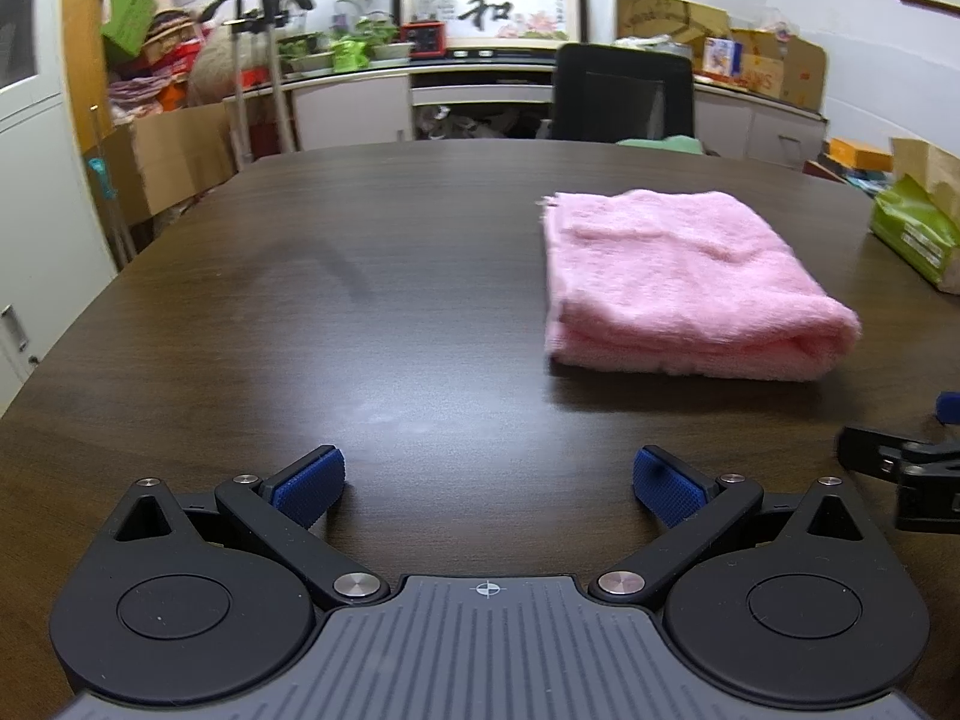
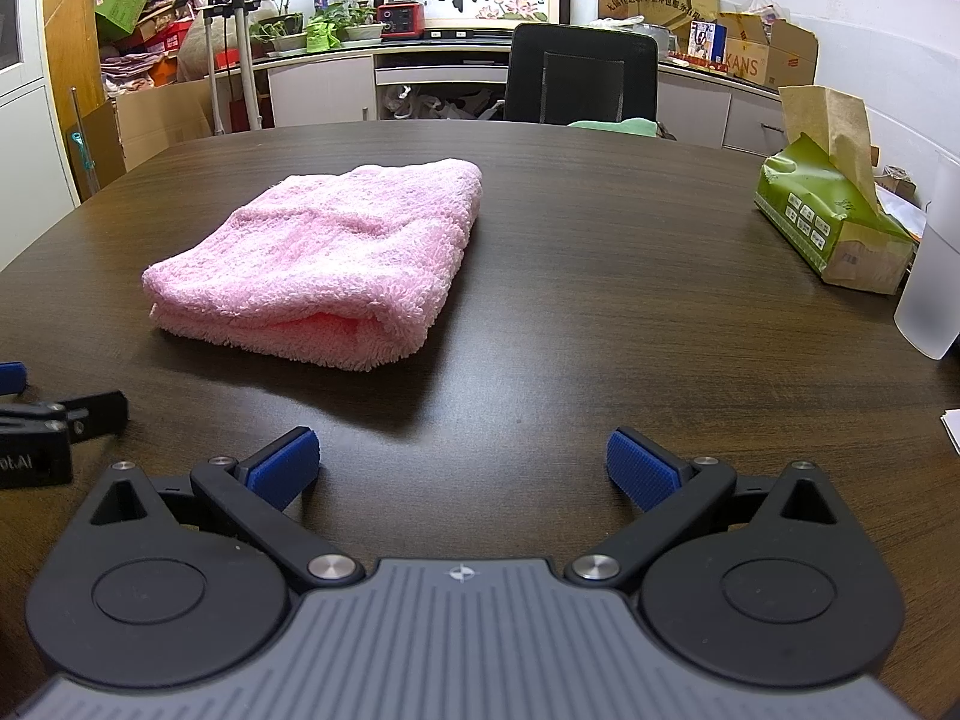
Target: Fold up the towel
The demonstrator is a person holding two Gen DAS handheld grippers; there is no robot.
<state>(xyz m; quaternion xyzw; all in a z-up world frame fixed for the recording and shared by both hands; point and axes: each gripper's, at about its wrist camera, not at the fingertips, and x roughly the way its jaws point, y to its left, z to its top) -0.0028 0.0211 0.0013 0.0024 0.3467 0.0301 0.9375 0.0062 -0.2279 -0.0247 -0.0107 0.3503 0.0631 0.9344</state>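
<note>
A pink towel (image 1: 678, 282) lies folded into a thick rectangle on the dark wooden table (image 1: 360, 312). In the right wrist view the towel (image 2: 336, 258) sits ahead and to the left, its rolled fold facing me. My left gripper (image 1: 489, 483) is open and empty, low over the table, with the towel ahead to its right. My right gripper (image 2: 462, 468) is open and empty, near the table's front, with the towel ahead to its left. Each gripper's edge shows in the other's view: the right one (image 1: 900, 474) and the left one (image 2: 54, 426).
A green tissue pack (image 2: 834, 222) with brown paper sticking out lies at the table's right side, beside a frosted cup (image 2: 933, 276). A black office chair (image 2: 579, 75) stands behind the far edge. Cabinets, boxes and plants line the back wall.
</note>
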